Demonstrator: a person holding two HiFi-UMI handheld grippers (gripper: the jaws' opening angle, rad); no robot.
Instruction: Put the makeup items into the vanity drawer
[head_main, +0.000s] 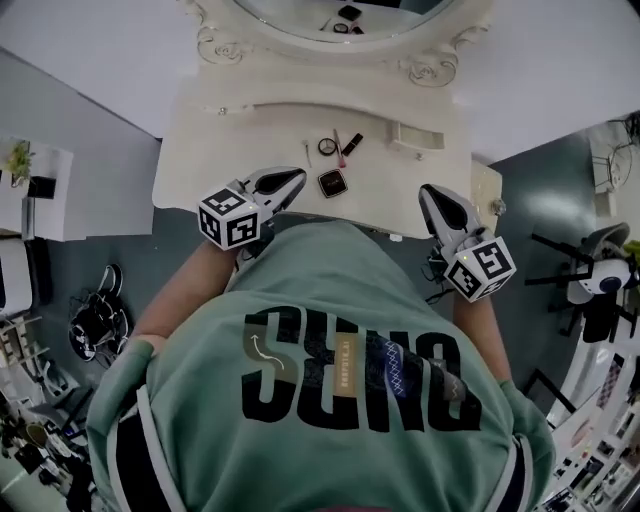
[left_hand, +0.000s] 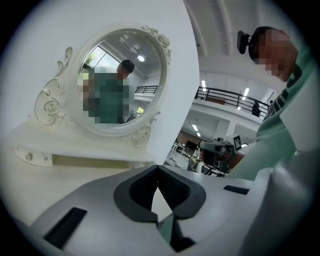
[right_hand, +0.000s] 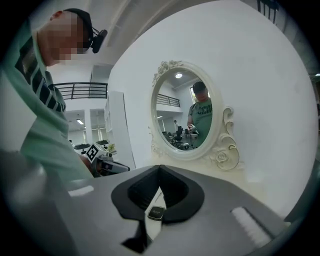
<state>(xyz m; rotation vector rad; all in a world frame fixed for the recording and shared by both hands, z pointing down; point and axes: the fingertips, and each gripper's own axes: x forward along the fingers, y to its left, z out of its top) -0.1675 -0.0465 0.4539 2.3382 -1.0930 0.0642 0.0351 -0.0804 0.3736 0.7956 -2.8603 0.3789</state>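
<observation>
Several makeup items lie on the cream vanity top (head_main: 220, 160): a round compact (head_main: 327, 146), a pink stick (head_main: 340, 148), a black lipstick tube (head_main: 352, 144), a thin pencil (head_main: 308, 152) and a dark square compact (head_main: 332, 182). My left gripper (head_main: 298, 176) hovers at the front edge, just left of the square compact, with its jaws shut and empty (left_hand: 158, 167). My right gripper (head_main: 428, 190) is at the front right edge, also shut with nothing held (right_hand: 160, 168). Below its closed tips the square compact (right_hand: 156, 213) shows through the gap.
An oval mirror (head_main: 340, 20) in an ornate frame stands at the back of the vanity. A small drawer (head_main: 416, 136) juts out at the right of the raised shelf; a knobbed drawer front (head_main: 222, 110) is at the left. Shoes (head_main: 98, 320) and clutter lie on the floor.
</observation>
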